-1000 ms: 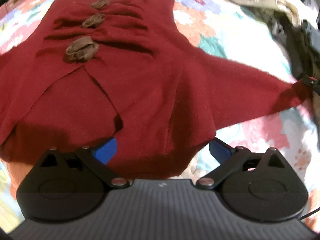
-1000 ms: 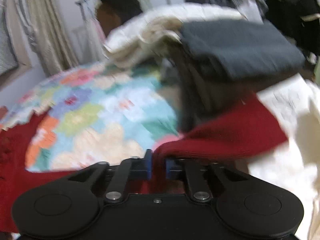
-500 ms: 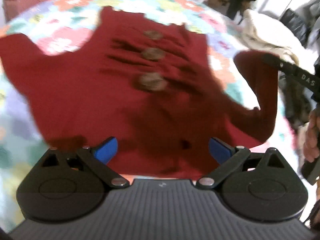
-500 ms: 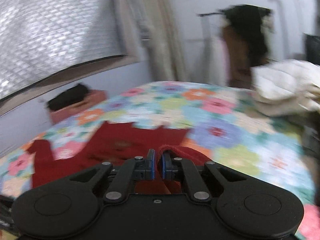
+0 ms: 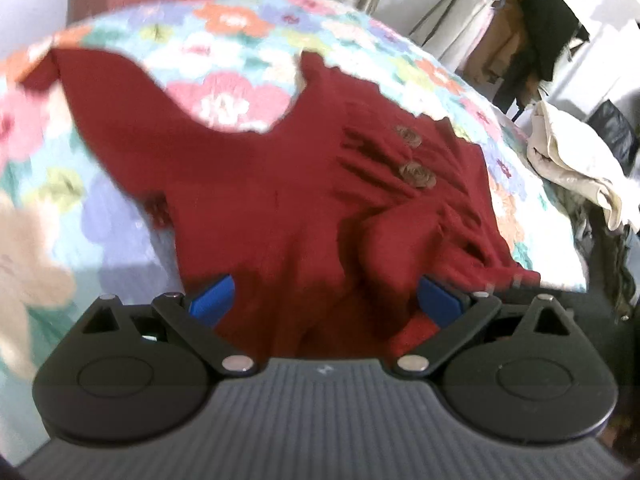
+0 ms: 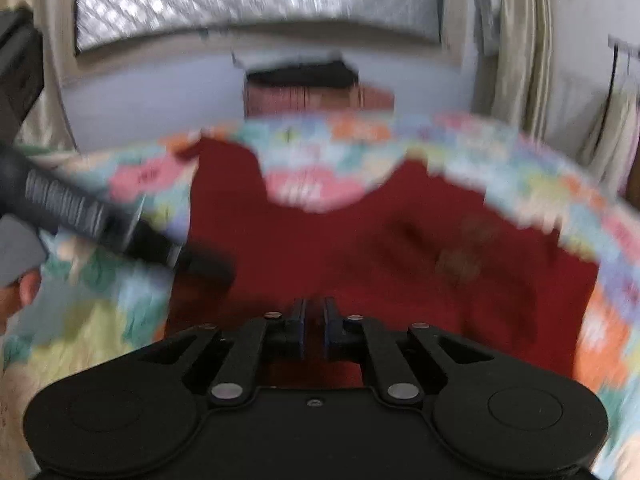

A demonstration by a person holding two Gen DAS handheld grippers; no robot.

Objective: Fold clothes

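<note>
The right claw (image 6: pixel 313 330) was opening, nothing visibly between its pads; the left claw (image 5: pixel 326 298) gaped wide above the red garment (image 5: pixel 280 200). Only the left view showed the cream clothes pile (image 5: pixel 572 160).

Dark red garment (image 5: pixel 280 208) with brown rosette buttons (image 5: pixel 418 174); pastel floral patchwork quilt (image 5: pixel 248 28); cream clothing heap (image 5: pixel 572 160); blue gripper pads (image 5: pixel 211 300).

No text, label or number can be read anywhere; motion blur smears both views.
</note>
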